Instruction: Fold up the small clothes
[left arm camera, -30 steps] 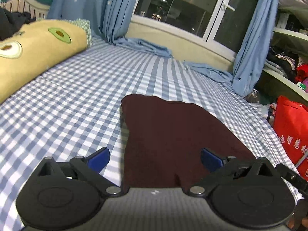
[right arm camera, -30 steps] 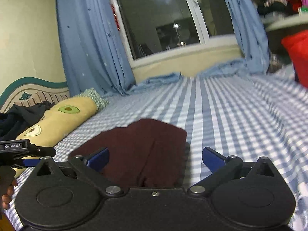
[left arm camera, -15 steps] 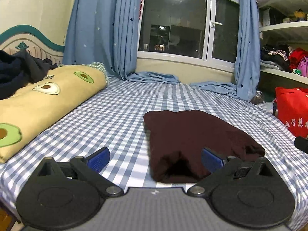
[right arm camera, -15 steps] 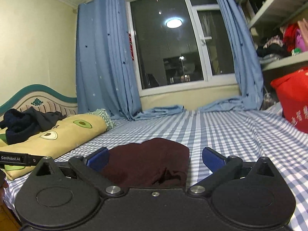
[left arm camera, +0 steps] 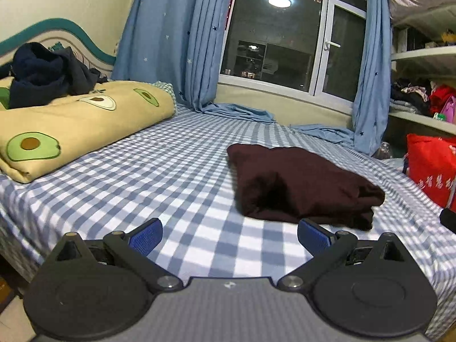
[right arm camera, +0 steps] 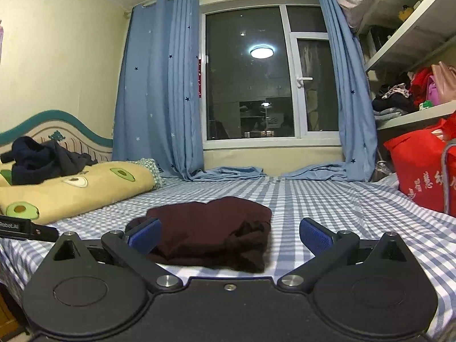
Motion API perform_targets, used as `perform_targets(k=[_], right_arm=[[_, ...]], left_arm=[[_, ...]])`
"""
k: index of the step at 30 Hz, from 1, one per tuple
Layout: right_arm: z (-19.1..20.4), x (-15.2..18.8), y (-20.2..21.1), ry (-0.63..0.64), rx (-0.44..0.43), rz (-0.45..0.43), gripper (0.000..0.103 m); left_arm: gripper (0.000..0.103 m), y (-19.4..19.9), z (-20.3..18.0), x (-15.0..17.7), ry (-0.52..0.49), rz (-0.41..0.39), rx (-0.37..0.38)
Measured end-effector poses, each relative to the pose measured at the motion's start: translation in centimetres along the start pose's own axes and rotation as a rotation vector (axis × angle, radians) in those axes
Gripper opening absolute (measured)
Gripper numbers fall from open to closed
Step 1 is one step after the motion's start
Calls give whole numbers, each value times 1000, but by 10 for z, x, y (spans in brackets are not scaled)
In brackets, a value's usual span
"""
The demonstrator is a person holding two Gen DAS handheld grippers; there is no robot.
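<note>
The dark maroon garment lies folded into a thick, rumpled bundle on the blue checked bedsheet, near the bed's front edge and right of centre. The left gripper has its jaws spread wide and empty, short of the bundle's near edge. The right gripper is likewise wide apart, holding nothing. Open sheet stretches left to the avocado-print quilt and far to the curtains; a red bag stands at the right.

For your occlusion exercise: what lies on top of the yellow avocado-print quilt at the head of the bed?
A crumpled dark navy garment is heaped on the quilt, in front of the headboard. Whatever lies under the heap is covered.
</note>
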State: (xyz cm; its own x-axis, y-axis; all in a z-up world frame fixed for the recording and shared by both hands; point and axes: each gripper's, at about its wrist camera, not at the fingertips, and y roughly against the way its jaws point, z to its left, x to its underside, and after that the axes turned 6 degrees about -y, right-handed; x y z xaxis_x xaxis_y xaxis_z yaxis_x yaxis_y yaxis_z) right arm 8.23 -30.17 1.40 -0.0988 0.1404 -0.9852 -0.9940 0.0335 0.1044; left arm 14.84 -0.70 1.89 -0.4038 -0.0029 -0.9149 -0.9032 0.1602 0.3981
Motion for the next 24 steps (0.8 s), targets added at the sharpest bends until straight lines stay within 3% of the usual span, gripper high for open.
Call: perform_targets(k=[9, 24], right_arm=[[10, 31, 23, 16, 45, -23, 103], [15, 58, 25, 49, 63, -12, 103]], left_arm=[[102, 13, -7, 25, -41, -20, -48], [102, 7, -17, 55, -90, 33, -38]])
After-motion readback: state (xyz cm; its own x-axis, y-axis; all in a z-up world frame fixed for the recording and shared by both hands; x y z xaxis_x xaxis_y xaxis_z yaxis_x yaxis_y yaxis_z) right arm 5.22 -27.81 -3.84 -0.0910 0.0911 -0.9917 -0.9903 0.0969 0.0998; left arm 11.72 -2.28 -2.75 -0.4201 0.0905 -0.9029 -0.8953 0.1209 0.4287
